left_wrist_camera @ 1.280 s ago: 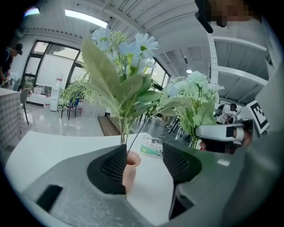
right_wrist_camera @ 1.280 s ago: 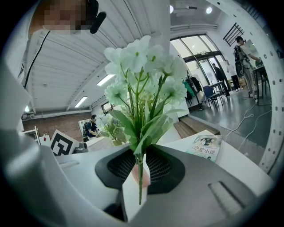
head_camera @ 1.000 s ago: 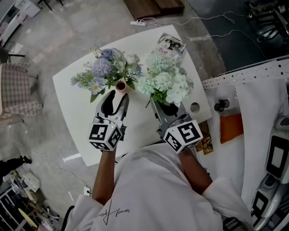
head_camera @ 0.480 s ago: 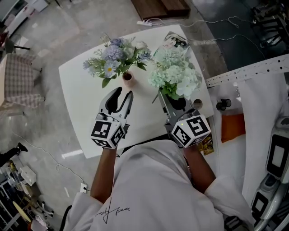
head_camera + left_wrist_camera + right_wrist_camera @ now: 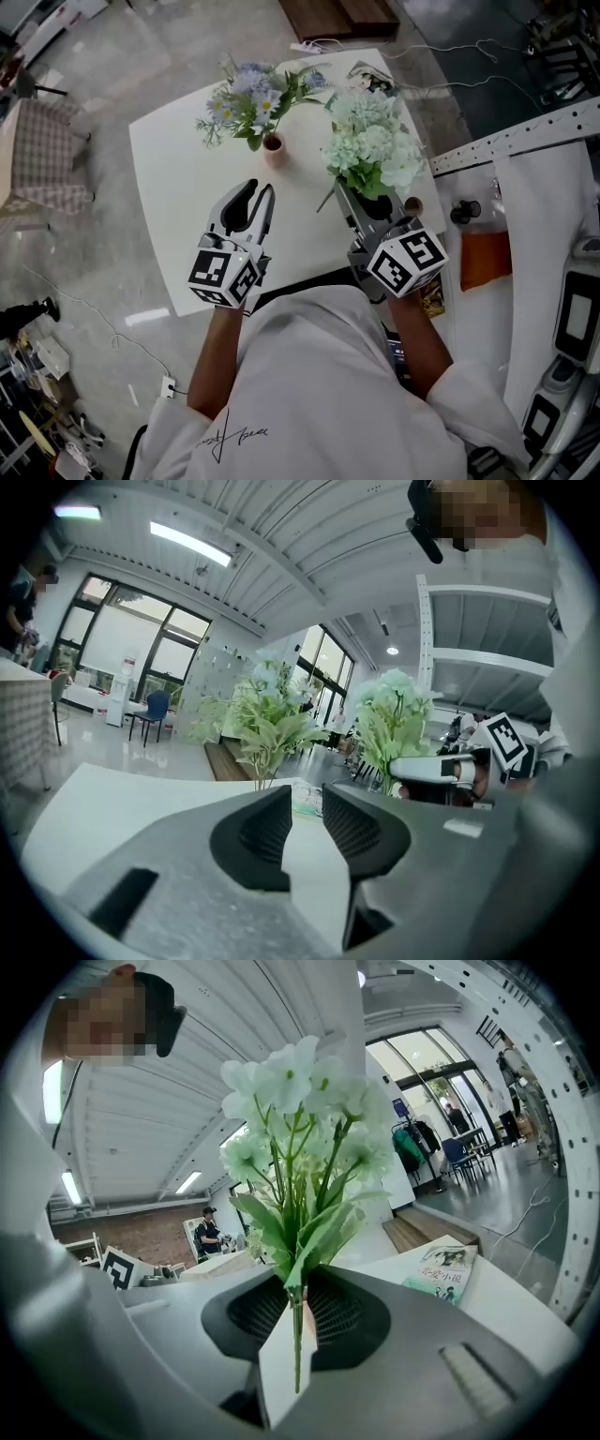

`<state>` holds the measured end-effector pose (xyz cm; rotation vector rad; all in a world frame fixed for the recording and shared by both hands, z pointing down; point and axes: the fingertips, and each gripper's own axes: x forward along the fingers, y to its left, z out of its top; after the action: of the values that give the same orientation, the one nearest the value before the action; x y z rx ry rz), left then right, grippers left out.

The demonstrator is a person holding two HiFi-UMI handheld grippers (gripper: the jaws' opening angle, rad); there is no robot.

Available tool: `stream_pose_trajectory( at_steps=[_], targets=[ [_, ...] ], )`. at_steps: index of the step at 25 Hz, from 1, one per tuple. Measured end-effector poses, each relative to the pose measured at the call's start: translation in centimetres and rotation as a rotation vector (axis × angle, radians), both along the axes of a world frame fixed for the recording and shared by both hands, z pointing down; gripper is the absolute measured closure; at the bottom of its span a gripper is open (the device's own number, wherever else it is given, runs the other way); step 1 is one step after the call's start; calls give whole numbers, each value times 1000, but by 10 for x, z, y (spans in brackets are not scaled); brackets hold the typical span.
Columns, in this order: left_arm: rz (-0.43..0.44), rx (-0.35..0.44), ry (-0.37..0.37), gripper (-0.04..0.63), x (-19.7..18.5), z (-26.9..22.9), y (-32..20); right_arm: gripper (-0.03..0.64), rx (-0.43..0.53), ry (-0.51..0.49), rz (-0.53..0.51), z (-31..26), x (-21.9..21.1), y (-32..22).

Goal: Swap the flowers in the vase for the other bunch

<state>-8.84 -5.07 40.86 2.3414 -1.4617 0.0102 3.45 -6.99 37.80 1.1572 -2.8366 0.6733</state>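
Right gripper view: my right tongs [image 5: 298, 1312] are clamping the stems of the pale green bunch [image 5: 300, 1101]. My left tongs [image 5: 305, 810], empty, have just been closing to a narrow gap. The blue bunch [image 5: 251, 94] is sitting in the vase [image 5: 273, 147]; a sideways pull risks toppling it.

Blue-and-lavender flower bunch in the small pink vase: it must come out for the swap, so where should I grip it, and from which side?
Take the blue-and-lavender flower bunch by its stems just above the small pink vase's mouth: gathered there, blooms spreading wide above. Come from the near side, probably with the empty left tongs, whose jaws have just been closing.
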Motion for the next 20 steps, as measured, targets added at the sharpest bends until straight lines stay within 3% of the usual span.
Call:
stream_pose_trajectory(
  at_steps=[13,16,20],
  targets=[
    [-34,25,29,558,-14,-5,13,549,36,29,-41,-8,-4,15],
    [-38,34,31,598,-16,-7,13,551,40,29,-48,-10,-2,16],
    [-37,39,36,598,-19,-10,14,551,46,36,-64,-13,-2,17]
  ],
)
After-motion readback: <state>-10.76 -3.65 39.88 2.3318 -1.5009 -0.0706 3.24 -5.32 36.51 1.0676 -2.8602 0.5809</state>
